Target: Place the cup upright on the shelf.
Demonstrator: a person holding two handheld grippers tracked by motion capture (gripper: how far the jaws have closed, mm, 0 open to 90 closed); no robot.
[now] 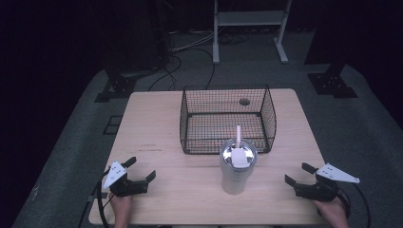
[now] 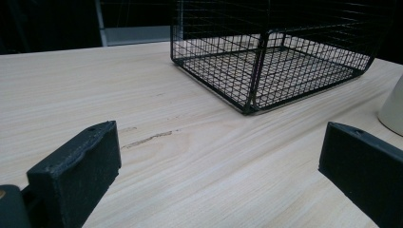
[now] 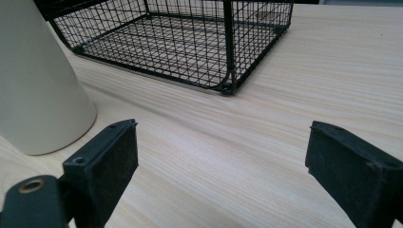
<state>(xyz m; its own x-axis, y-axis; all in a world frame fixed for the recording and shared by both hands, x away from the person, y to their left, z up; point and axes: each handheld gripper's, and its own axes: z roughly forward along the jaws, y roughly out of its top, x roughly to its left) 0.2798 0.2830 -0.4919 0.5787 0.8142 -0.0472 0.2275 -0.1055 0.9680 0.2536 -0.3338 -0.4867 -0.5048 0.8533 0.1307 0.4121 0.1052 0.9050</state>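
**Both grippers resting wide open either side of the tumbler**

Nearest the high camera, two hands are coming in from the bottom edge, each holding a gripper low over the wooden table point(image 1: 157, 123). Between them, a pale tumbler point(image 1: 236, 175) is standing upright on the near half of the table, wearing a lid with a white straw point(image 1: 238, 135) sticking straight up from it. It is standing just in front of the wire basket point(image 1: 227, 142), close to the basket's near wall, though whether the two are touching cannot be told.

To the tumbler's left, the left gripper point(image 1: 141, 169) is sitting well apart from it, jaws spread wide and gripping nothing. In the left gripper view those jaws are framing bare wood, with the tumbler's foot point(image 2: 392, 111) peeking in at the right edge and a basket corner point(image 2: 249, 107) lying ahead.

On the other side, the right gripper point(image 1: 298, 173) is likewise lying well clear of the tumbler, jaws wide and empty. Its own view is showing the tumbler's tapering wall point(image 3: 35, 80) at the left, beside the left-hand jaw but apart from it, and the basket's near corner point(image 3: 225, 85) ahead.

Farther back, the black mesh basket is occupying the table's middle, with a small dark round thing point(image 1: 244, 101) visible through the mesh near its far side. Beyond the table, a pale frame point(image 1: 249, 28) is standing on grey floor.
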